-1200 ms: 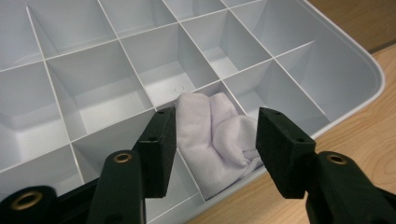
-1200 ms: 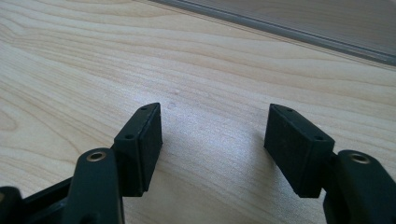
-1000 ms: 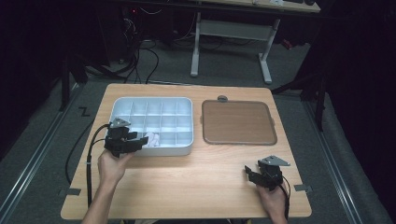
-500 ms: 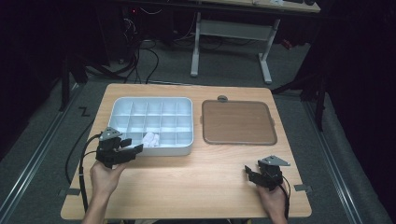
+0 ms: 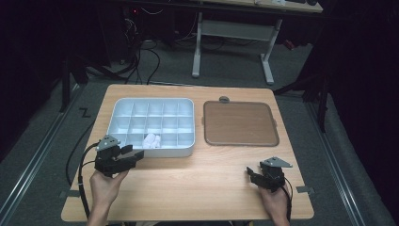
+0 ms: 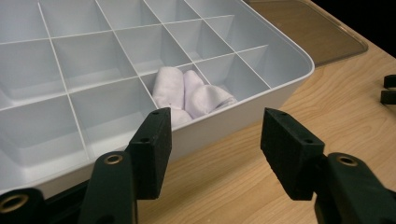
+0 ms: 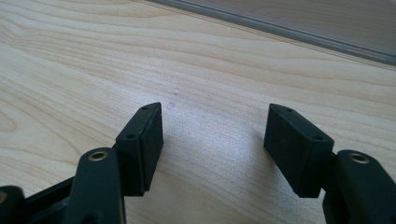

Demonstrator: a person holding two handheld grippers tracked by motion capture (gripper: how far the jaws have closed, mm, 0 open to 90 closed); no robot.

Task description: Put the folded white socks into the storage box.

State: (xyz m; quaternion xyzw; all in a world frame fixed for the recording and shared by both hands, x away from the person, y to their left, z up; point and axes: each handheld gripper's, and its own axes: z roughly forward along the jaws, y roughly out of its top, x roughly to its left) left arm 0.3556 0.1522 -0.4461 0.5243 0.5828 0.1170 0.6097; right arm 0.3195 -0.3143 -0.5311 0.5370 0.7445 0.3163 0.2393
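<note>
A white compartment tray (image 5: 153, 99) lies on the left half of the wooden table. A white rolled cloth bundle (image 5: 151, 140) rests in a front-row compartment, and the left gripper view shows this bundle (image 6: 187, 91) just behind the tray's front wall (image 6: 243, 119). My left gripper (image 5: 133, 153) hovers off the tray's front left corner, open and with nothing between its jaws (image 6: 215, 123). My right gripper (image 5: 254, 170) stays near the table's front right, open above bare wood (image 7: 212, 112).
A brown flat lid (image 5: 240, 123) lies to the right of the tray, with a small grey knob (image 5: 224, 99) at its far edge. A desk frame and cables stand on the dark floor beyond the table. The lid's edge (image 7: 303, 18) crosses the top of the right gripper view.
My left gripper has pulled back and to the left from the tray's front row toward the person, leaving the white bundle in its compartment. The right gripper has not moved.
</note>
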